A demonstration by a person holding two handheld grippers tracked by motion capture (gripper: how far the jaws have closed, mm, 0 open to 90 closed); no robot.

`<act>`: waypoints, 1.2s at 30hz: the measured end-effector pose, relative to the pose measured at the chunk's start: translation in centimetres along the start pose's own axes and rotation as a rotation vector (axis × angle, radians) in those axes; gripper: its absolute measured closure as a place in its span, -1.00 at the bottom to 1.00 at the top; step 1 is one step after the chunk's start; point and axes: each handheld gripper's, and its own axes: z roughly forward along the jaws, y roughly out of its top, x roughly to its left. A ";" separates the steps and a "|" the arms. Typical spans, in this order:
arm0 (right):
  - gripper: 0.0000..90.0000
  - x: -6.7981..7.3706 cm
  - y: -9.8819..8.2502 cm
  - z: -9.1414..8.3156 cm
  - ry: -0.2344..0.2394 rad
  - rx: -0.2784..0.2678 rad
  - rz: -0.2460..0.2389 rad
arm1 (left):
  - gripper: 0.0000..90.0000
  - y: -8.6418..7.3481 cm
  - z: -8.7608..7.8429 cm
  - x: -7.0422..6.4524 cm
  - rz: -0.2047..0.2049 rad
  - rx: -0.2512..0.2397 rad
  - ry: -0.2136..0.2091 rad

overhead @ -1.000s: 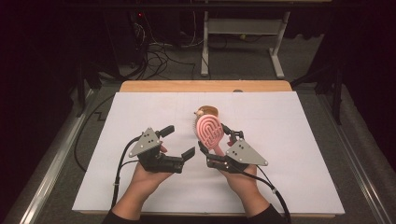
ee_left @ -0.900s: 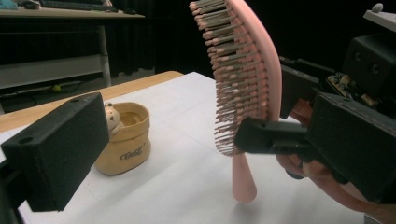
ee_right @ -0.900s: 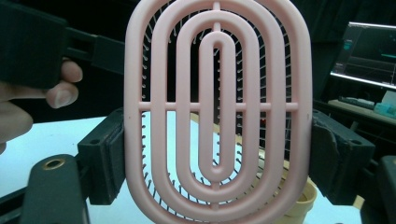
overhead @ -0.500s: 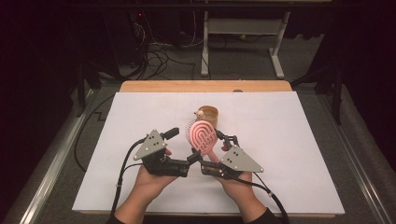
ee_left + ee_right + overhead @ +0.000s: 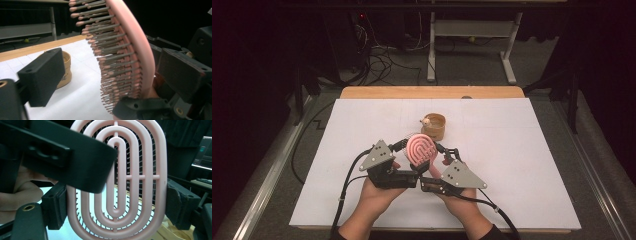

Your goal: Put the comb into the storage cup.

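A pink oval hairbrush stands on edge above the white sheet, between my two hands. My right gripper is shut on it; in the right gripper view its pads press on both sides of the brush head. My left gripper reaches in from the left and has just been closing. The brush head sits between its jaws, with the bristles facing its left pad across a gap. One black left-gripper finger crosses in front of the brush's back.
A small round wooden cup stands on the white sheet just beyond the brush, also in the left gripper view. The wooden table edge lies behind it. Cables trail from both grippers toward the near edge.
The right hand has carried the brush left and nearer, off the wooden cup. The two grippers have come together, and the left jaws now straddle the brush head.
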 end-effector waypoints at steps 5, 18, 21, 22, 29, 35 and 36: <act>-0.56 0.3 0.0 0.1 0.002 0.002 -0.005 | -0.57 -0.1 -0.1 0.0 -0.010 -0.001 -0.005; -0.56 0.5 -0.1 0.3 -0.014 0.012 -0.025 | -0.09 -0.2 -0.2 0.1 -0.035 0.010 0.040; -0.56 0.6 -0.2 0.4 -0.015 0.020 -0.027 | 0.05 -0.2 -0.1 -0.1 -0.033 0.018 0.044; -0.56 0.6 -0.2 0.4 -0.017 0.018 -0.027 | 0.09 -0.2 -0.1 -0.1 -0.033 0.021 0.042; -0.56 0.7 -0.2 0.4 -0.023 0.017 -0.042 | 0.26 -0.2 -0.1 -0.2 -0.040 0.019 0.035; -0.56 0.8 -0.2 0.4 -0.033 0.014 -0.049 | 0.31 -0.1 -0.1 -0.4 -0.044 0.016 0.039; -0.56 0.8 -0.2 0.4 -0.037 0.013 -0.052 | 0.32 -0.1 -0.1 -0.4 -0.047 0.016 0.040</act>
